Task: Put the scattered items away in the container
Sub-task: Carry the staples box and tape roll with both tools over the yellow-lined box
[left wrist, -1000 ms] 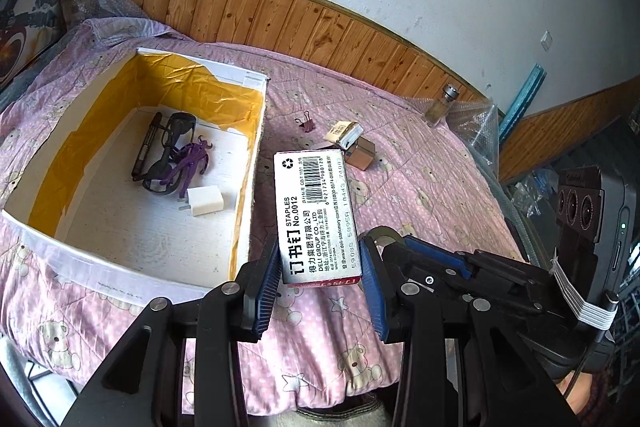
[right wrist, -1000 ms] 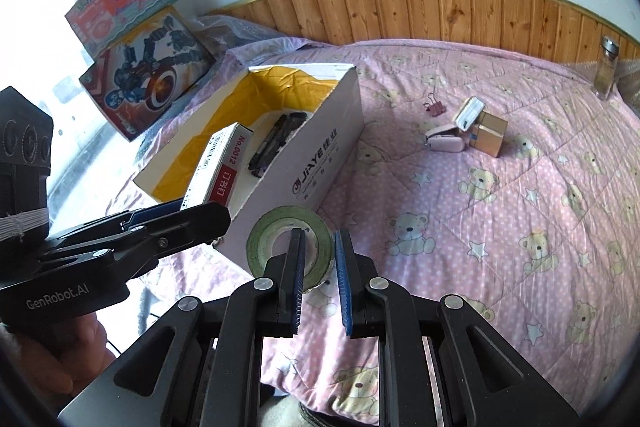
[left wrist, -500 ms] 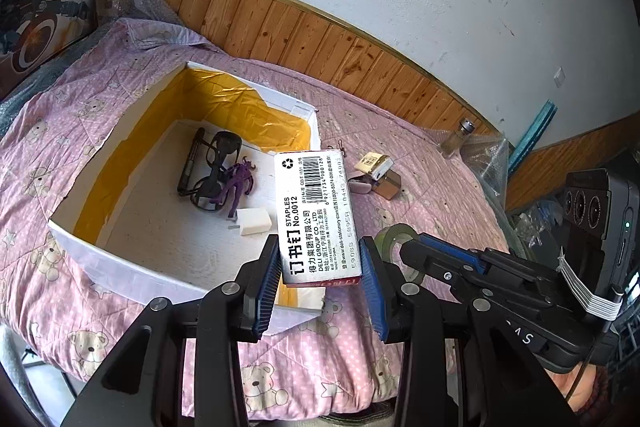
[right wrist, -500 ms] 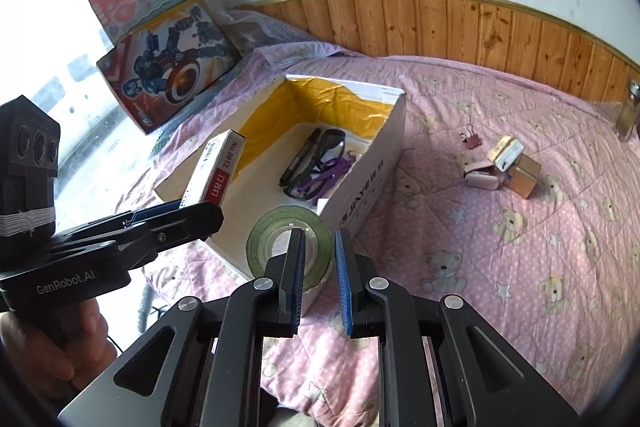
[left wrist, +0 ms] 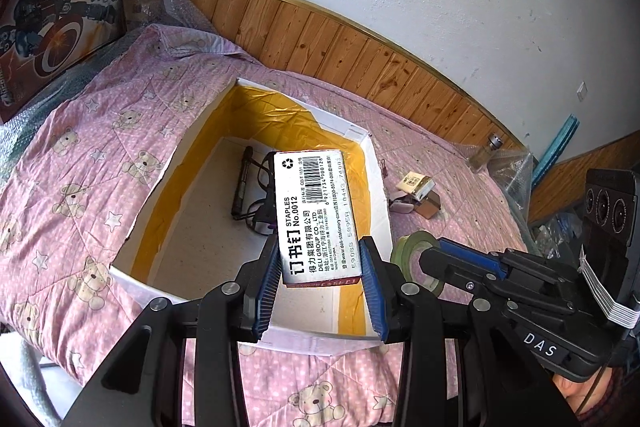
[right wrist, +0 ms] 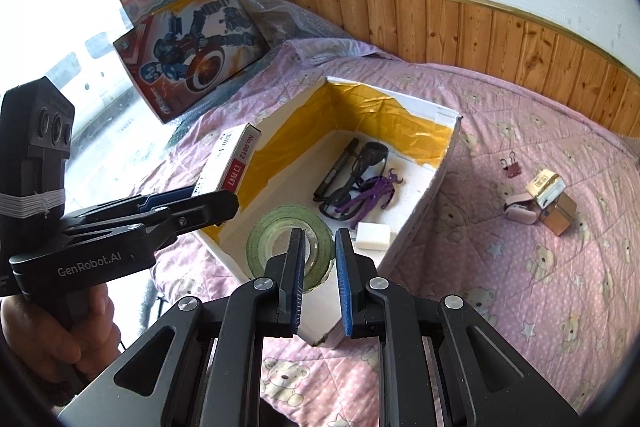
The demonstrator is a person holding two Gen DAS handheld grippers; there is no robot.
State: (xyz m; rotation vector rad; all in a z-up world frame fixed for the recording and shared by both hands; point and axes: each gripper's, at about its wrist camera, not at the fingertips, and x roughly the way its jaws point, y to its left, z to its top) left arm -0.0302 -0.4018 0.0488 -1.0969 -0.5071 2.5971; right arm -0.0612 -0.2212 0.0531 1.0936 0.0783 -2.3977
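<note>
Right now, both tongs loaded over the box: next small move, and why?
Probably lower the left tongs a little and open them. The staples box they clamp hangs above the container's bare floor, clear of the glasses. The right tongs hold the tape roll, which can follow.

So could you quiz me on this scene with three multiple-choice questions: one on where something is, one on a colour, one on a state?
1. Where are the glasses?
A. inside the white box
B. on the pink quilt
C. in a claw

2. What colour is the tape roll?
A. red
B. green
C. blue

3. What is the left claw doing?
A. hanging open and empty
B. gripping a pen
C. gripping the staples box

Answers:
1 A, they lie on the box floor.
2 B, the ring in the right claw is green.
3 C, both fingers press its sides.
</note>
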